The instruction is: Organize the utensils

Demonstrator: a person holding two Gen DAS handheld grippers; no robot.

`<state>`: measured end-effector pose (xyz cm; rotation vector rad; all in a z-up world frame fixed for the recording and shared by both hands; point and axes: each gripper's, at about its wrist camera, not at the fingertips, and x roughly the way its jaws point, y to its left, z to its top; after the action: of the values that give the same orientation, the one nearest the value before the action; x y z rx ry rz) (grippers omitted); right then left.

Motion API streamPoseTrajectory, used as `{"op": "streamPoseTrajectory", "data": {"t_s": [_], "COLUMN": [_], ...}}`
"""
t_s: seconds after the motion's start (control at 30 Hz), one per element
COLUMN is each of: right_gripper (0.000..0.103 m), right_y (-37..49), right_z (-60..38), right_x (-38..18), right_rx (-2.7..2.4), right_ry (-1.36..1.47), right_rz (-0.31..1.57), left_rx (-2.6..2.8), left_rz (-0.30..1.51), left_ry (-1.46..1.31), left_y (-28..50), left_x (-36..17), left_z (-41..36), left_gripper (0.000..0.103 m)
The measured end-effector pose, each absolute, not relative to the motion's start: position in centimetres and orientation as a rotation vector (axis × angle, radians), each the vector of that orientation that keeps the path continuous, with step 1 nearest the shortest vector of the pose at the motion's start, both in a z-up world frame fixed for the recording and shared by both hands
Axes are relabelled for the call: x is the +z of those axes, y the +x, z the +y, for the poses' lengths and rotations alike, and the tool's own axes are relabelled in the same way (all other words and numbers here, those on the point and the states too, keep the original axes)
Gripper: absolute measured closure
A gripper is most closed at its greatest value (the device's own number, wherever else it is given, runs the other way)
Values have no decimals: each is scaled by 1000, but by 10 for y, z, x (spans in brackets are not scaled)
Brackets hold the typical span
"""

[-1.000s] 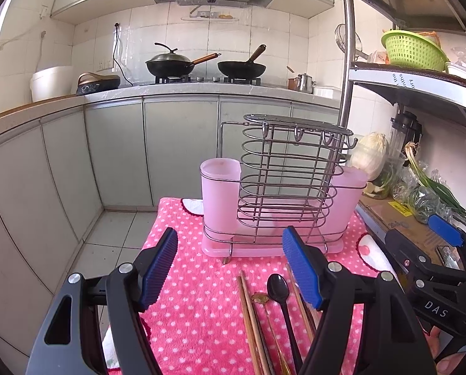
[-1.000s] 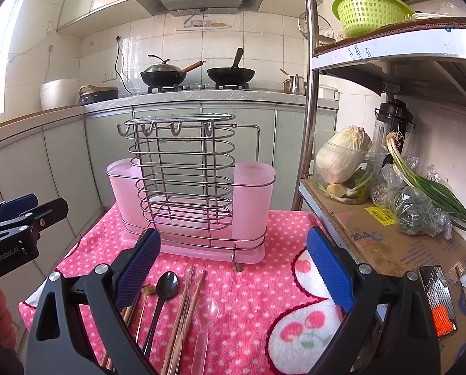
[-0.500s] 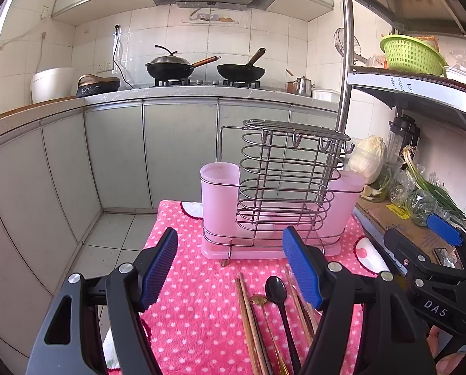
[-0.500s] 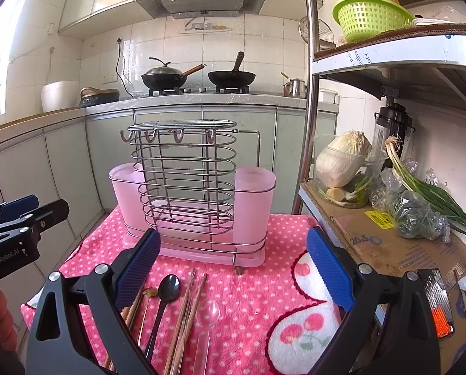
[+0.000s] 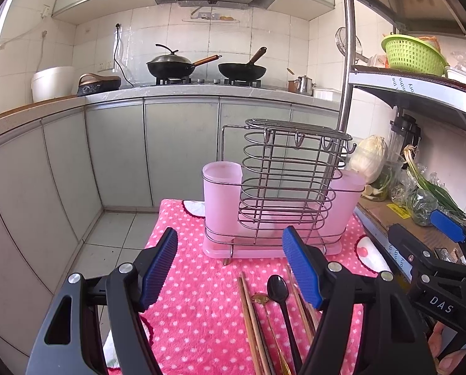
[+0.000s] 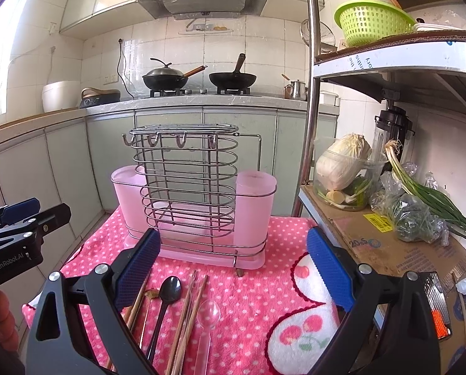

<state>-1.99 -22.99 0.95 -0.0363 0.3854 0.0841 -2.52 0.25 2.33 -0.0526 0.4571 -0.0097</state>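
Note:
A wire utensil rack (image 5: 283,184) (image 6: 189,187) with pink plastic cups at each end stands on a pink polka-dot cloth (image 5: 201,306) (image 6: 258,297). In front of it lie wooden chopsticks (image 5: 251,315) (image 6: 192,306), a black spoon (image 5: 278,287) (image 6: 169,289), a small gold spoon (image 5: 261,298) and a clear plastic spoon (image 6: 208,312). My left gripper (image 5: 229,267) is open and empty, above the cloth, left of the utensils. My right gripper (image 6: 233,268) is open and empty, above the utensils.
A metal shelf (image 6: 389,240) at the right holds a cardboard sheet, a cabbage bowl (image 6: 345,165), green onions and a grater (image 6: 436,300). Kitchen cabinets and a stove with two pans (image 5: 207,65) stand behind. The floor (image 5: 107,237) drops off left of the cloth.
Both grippers have pulled back and risen slightly, so the rack looks a little farther and lower. Nothing was grasped or moved.

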Motion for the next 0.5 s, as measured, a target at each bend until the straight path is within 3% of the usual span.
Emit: {"op": "streamPoseTrajectory", "data": {"t_s": [0.5], "right_gripper": [8], "right_y": [-21], "right_z": [-229], "right_x": [16], "right_rx": [106], "right_ry": [-41], "right_rz": [405], "left_rx": [-44], "left_rz": [505], "left_ry": [-82], "left_y": [-20], "left_x": [25], "left_z": [15], "left_gripper": [32]}}
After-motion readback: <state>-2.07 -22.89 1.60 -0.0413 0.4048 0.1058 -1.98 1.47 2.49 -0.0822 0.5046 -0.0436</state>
